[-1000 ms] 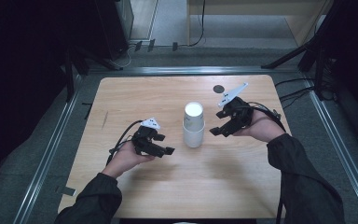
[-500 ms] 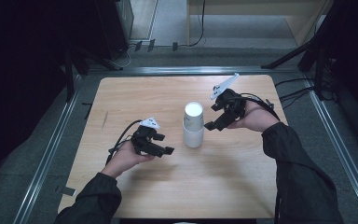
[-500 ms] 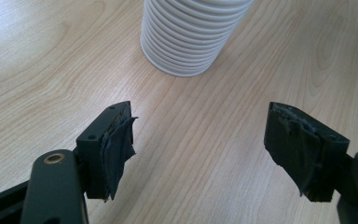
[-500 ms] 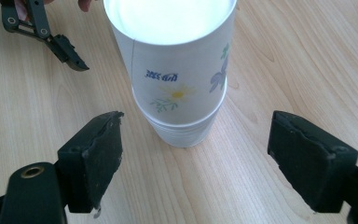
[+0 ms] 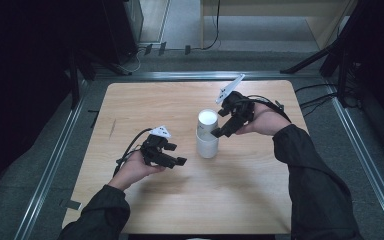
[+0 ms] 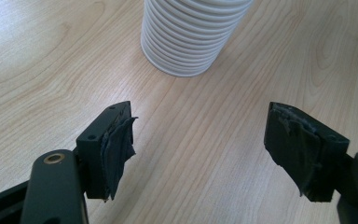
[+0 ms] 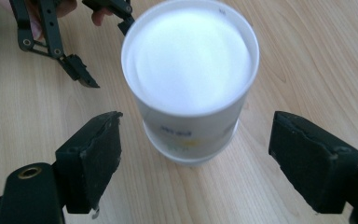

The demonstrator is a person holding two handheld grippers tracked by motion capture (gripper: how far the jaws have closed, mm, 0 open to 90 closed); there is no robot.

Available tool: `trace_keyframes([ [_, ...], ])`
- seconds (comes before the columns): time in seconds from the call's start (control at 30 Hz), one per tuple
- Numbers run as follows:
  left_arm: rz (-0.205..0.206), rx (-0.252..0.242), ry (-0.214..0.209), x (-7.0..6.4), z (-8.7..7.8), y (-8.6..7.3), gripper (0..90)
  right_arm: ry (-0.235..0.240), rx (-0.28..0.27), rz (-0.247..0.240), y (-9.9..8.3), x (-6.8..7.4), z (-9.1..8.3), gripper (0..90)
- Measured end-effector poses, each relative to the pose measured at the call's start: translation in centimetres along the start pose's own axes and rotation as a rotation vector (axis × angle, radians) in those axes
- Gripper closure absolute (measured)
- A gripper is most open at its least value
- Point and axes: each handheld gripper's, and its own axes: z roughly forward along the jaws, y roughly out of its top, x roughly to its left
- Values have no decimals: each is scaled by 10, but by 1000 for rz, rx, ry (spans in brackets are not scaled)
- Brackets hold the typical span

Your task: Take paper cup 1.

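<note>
The wooden counter (image 5: 145, 105) carries a stack of white paper cups (image 5: 207, 134), standing upright near its middle. The right tool (image 5: 219, 132) hangs over the stack from the far right, its jaws spread wide to either side of the top cup's rim and touching nothing. The left tool (image 5: 179, 161) sits low just beside the stack's base on the near left, jaws likewise wide apart and empty, pointed toward the ribbed cup rims.

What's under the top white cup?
The top white cup sits nested in a stack of cups, whose ribbed rims show below it. The stack stands on the wooden table. How far the top cup reaches down inside is hidden by the others.
</note>
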Motion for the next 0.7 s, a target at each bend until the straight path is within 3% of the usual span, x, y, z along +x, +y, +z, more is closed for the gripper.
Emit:
trace_keyframes([
  [0.33,4,3,0,-1,0,0,238,21,-15,-4,18,-1,7,228],
  [0.53,6,3,1,0,0,0,238,31,-16,4,21,-3,10,322],
  [0.7,6,4,1,-1,0,0,238,28,-10,5,21,-2,9,329],
])
